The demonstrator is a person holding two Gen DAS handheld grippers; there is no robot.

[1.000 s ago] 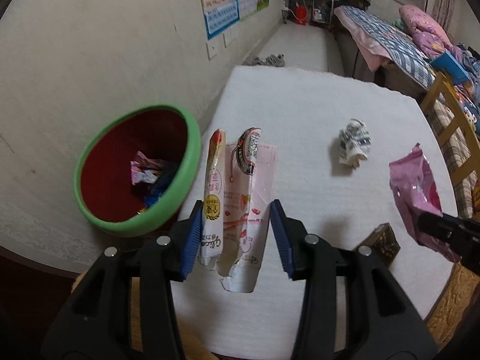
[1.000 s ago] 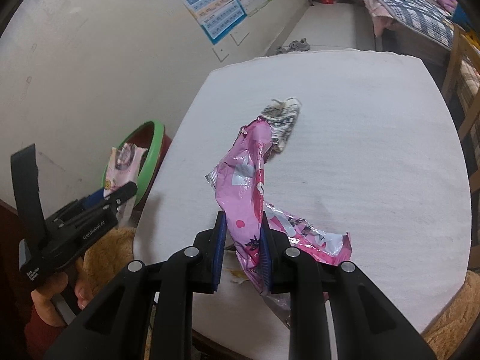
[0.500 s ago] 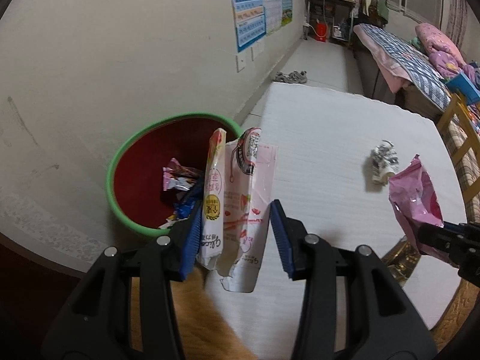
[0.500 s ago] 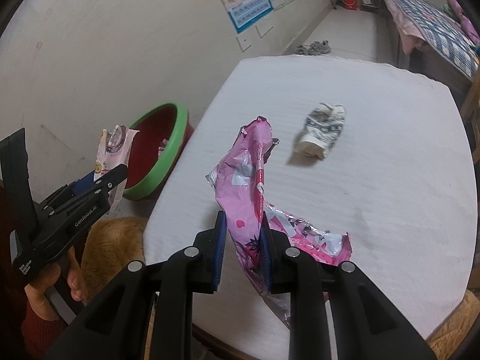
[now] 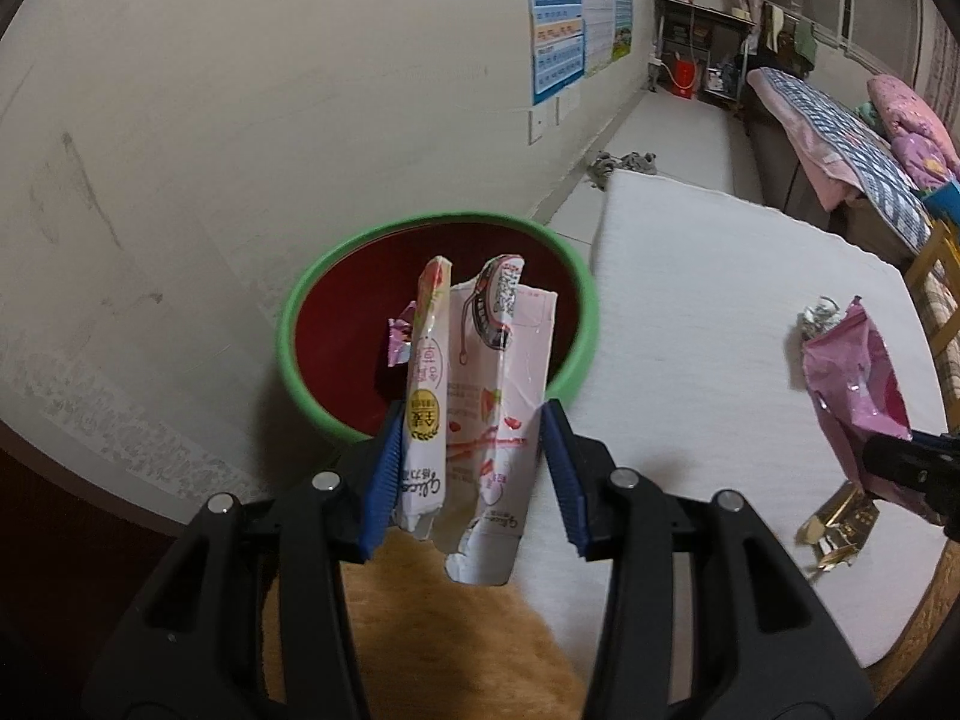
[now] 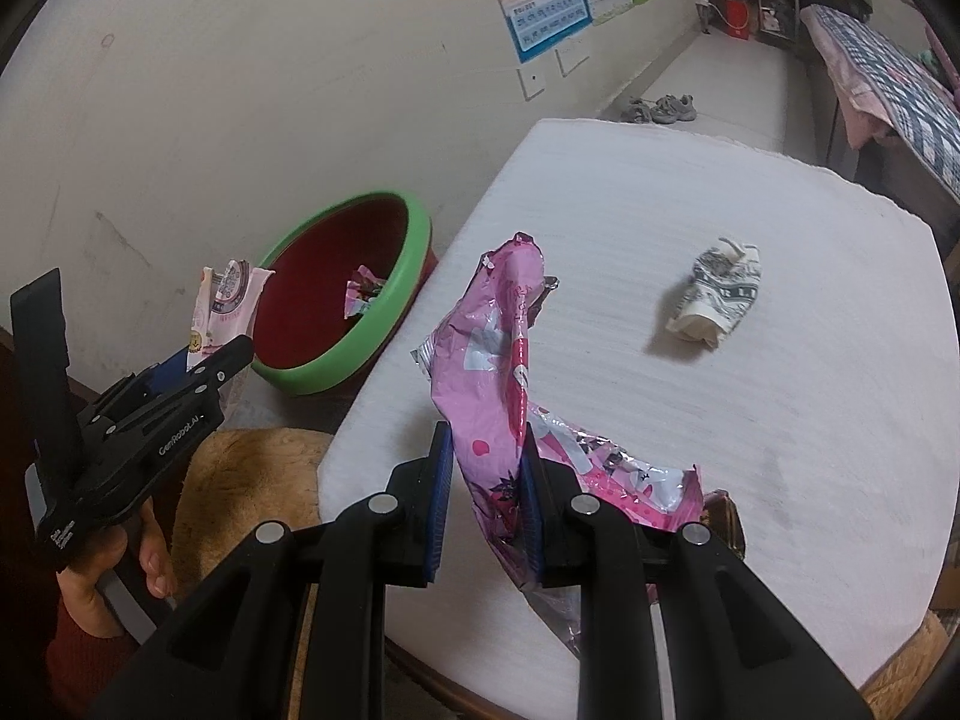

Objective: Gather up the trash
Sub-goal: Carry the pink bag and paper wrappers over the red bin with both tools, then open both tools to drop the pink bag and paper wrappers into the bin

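While the left claw clamps a pale pink snack wrapper upright in front of the green-rimmed red bin, the right claw pinches a crumpled pink foil bag over the white surface. A crumpled grey-and-white wrapper lies on the surface, well beyond the right claw.

It was a home bedroom: a bed with quilts, shoes on the floor, study charts on the wall, clothes hanging.
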